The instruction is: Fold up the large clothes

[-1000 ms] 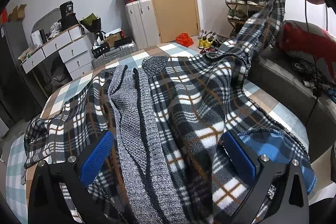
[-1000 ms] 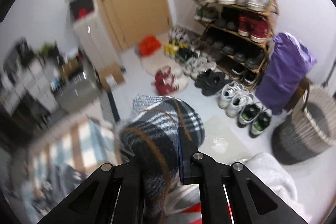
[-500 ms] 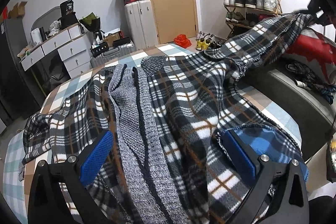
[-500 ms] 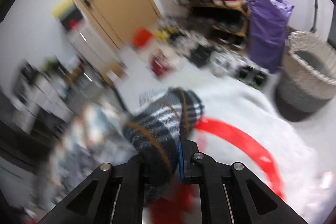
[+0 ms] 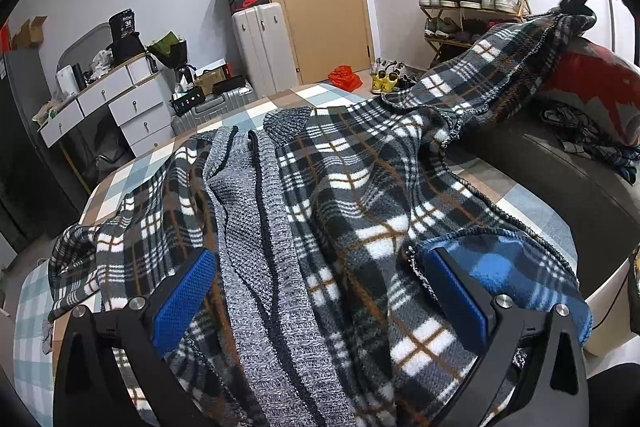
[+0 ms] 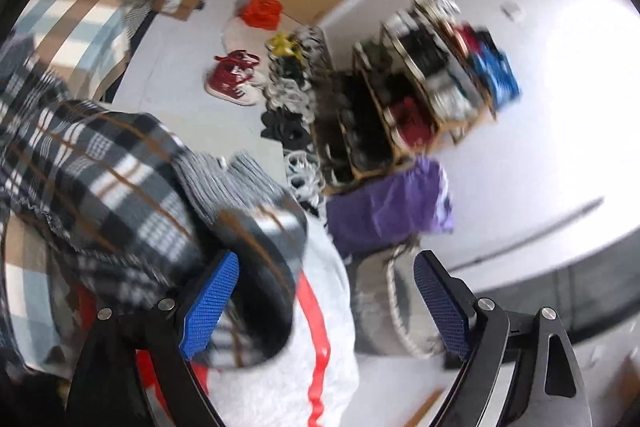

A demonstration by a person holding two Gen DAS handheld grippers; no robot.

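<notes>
Two tongs spread: my left tongs stand wide over the plaid cardigan flat on the bed, my right tongs opening, its sleeve lying between them against the left pad, the garment running lengthwise from me.

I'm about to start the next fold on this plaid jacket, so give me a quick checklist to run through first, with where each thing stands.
1. Right gripper has let go of the sleeve: ok, jaws opening, cloth lies by one pad only.
2. Left gripper free: ok, jaws wide, nothing pinched.
3. Plaid jacket spread on the bed: ok, front up.
4. Right sleeve flat on the bed: not ok, it drapes off onto the red and white bedding.
5. Left sleeve flat: cannot tell, bunched near the edge.
</notes>
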